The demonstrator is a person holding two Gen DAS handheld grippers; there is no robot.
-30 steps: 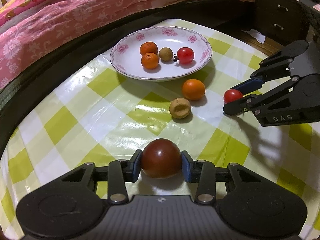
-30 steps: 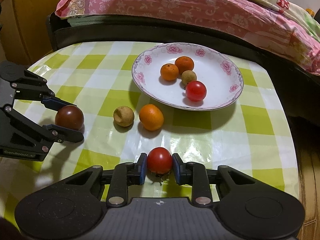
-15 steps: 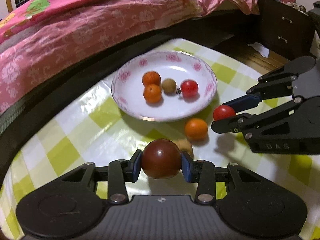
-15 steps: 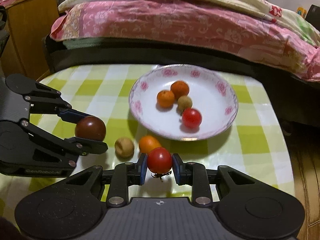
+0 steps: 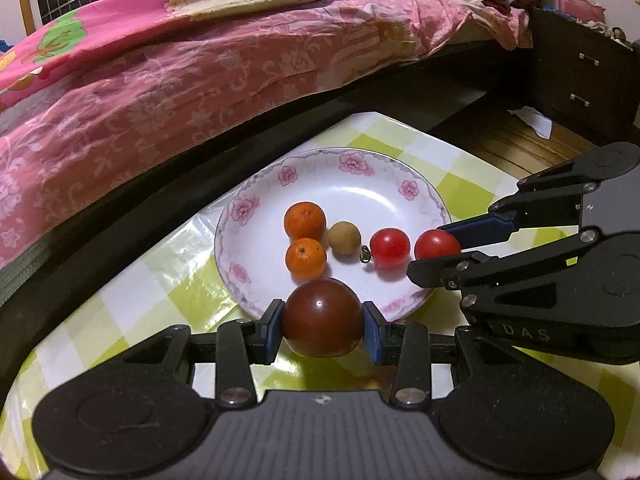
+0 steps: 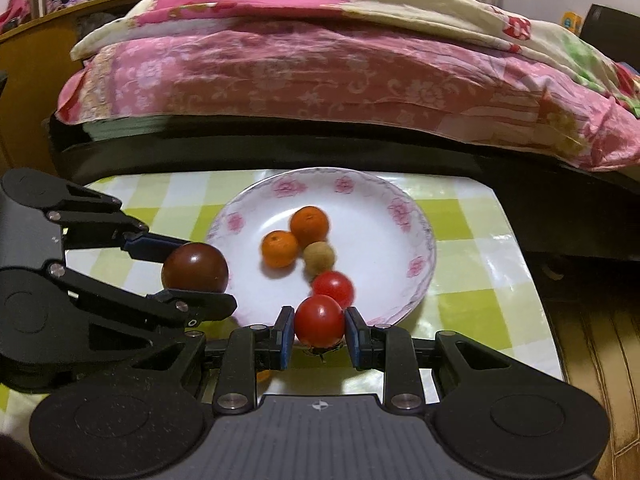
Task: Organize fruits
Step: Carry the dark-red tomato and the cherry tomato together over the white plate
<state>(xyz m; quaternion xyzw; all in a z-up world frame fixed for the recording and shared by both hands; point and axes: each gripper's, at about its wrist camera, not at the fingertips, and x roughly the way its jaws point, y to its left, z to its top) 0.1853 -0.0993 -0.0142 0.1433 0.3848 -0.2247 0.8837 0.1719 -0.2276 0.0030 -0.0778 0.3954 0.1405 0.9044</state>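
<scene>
My blue pads (image 5: 372,334) grip a dark maroon tomato (image 5: 322,322) and a red one (image 6: 319,321), near a white plate (image 5: 360,196) with pink flowers on green-and-white checked cloth (image 5: 132,280).

The only lettering that can be read is "DAS", in pale raised capitals on the black body of the right gripper (image 5: 438,256), seen from the left wrist view. No other words, numbers or brand marks are legible in either view.
</scene>
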